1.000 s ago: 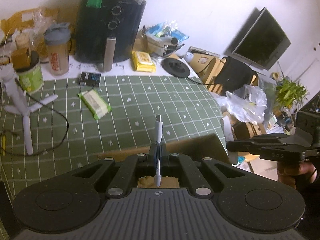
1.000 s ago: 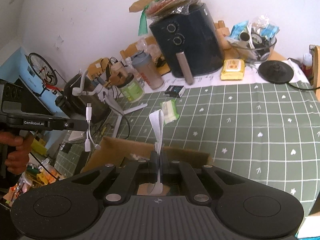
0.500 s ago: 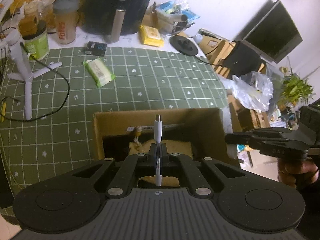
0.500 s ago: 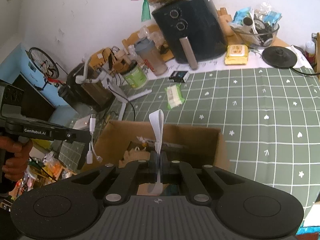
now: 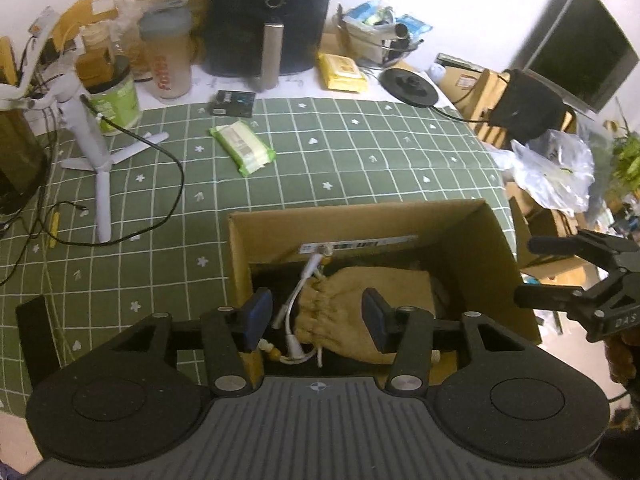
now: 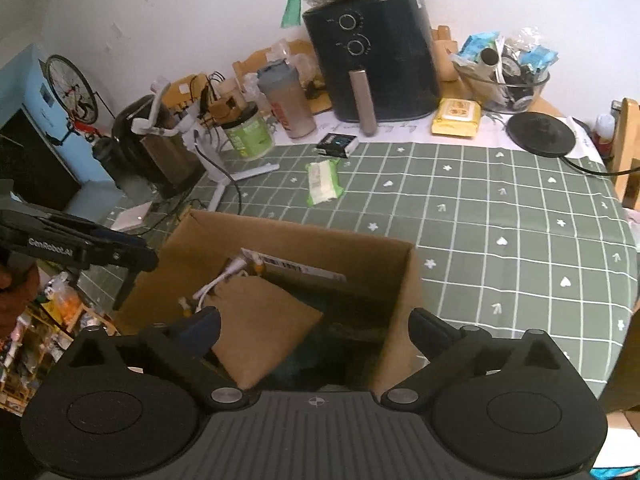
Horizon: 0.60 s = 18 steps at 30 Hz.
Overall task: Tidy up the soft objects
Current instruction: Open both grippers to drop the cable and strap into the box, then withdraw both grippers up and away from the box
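L gripper (image 5: 316, 318) jaws opening, nothing held | R gripper (image 6: 316, 330) opening, empty | thin white cable (image 5: 298, 300) maybe lying on tan cloth drawstring bag (image 5: 360, 312) in brown cardboard box (image 5: 360, 220)

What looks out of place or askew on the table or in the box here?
A white cable lies loose across the tan pouch inside the cardboard box. A green wipes pack sits askew on the tablecloth, away from the other items. Nothing looks spilled or damaged.

Matt cardboard box (image 5: 492, 240), coarse cloth pouch (image 5: 372, 304), seemingly glossy plastic cable (image 5: 298, 292)
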### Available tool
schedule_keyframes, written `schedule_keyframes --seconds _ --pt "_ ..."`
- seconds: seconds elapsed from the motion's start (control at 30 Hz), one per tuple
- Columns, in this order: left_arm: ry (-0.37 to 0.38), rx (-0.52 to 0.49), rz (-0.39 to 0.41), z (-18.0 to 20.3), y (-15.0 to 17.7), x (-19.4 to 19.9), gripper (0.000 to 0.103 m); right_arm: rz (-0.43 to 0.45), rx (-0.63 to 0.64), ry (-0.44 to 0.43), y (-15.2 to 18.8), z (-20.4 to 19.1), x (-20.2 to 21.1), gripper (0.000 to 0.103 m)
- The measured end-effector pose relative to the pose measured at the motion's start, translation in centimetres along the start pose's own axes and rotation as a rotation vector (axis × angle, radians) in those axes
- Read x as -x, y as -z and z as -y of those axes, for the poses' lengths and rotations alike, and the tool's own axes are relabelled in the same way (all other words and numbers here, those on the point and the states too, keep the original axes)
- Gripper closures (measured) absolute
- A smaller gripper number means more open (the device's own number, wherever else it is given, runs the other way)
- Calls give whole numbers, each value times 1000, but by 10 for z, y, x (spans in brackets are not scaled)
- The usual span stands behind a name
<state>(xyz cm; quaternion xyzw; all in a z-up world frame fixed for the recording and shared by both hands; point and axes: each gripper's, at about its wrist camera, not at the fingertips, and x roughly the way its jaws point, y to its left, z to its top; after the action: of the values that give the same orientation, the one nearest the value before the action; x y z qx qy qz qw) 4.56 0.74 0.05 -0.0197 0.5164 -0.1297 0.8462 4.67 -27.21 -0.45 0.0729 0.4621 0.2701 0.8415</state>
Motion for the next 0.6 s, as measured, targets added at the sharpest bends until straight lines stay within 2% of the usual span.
schedule_keyframes --seconds 0.4,0.6 --pt "-70 32 13 2 7 3 54 -32 27 71 -3 -1 -2 0" --pt "-71 24 11 6 10 2 54 -52 64 151 -10 -5 -6 0"
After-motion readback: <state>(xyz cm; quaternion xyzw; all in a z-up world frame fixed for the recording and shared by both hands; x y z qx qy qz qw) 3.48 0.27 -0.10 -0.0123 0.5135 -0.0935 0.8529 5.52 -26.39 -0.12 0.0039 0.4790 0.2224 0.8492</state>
